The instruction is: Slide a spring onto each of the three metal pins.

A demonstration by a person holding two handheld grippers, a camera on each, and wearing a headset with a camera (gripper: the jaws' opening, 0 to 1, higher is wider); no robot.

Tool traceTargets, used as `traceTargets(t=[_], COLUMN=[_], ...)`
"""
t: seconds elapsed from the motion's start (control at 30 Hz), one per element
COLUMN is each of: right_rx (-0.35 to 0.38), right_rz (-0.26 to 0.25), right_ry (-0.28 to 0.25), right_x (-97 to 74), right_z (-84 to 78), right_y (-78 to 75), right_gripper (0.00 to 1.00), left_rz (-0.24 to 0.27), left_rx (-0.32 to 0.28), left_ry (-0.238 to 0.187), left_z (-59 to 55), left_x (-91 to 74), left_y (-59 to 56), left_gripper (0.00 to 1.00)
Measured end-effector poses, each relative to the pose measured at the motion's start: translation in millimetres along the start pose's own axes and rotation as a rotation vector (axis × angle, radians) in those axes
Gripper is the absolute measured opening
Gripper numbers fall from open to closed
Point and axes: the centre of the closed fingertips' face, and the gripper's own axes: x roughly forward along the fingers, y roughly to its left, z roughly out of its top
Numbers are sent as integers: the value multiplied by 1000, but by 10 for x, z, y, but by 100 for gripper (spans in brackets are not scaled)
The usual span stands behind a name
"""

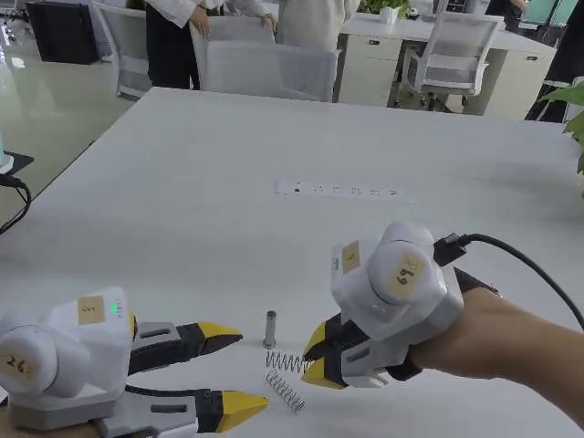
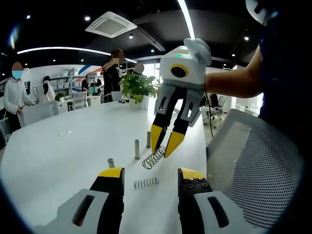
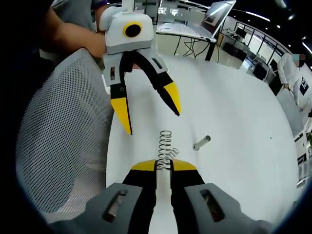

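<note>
On the white table, the right gripper pinches a spring — the left gripper spread wide.

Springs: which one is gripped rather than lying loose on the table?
The spring pinched in the right hand-held gripper; the other spring lies free on the table.

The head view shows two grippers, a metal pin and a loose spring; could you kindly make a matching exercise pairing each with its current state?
Things:
1. left gripper
2. right gripper
3. metal pin
4. loose spring

States:
A. lying flat on the table
B. open, holding nothing
C. standing upright on the table
D. shut on the held spring

Pairs: 1-B; 2-D; 3-C; 4-A
</note>
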Motion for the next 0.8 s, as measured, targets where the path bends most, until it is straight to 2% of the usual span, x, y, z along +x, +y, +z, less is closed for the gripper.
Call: traceTargets(t=[0.8], right_rx=[-46], right_rz=[35], right_ry=[3], right_x=[13], right_z=[88], right_y=[78], right_gripper=[7], left_rz=[-28], left_rx=[6], left_ry=[6], left_z=[19], left_x=[15], left_y=[-17], left_gripper=[23])
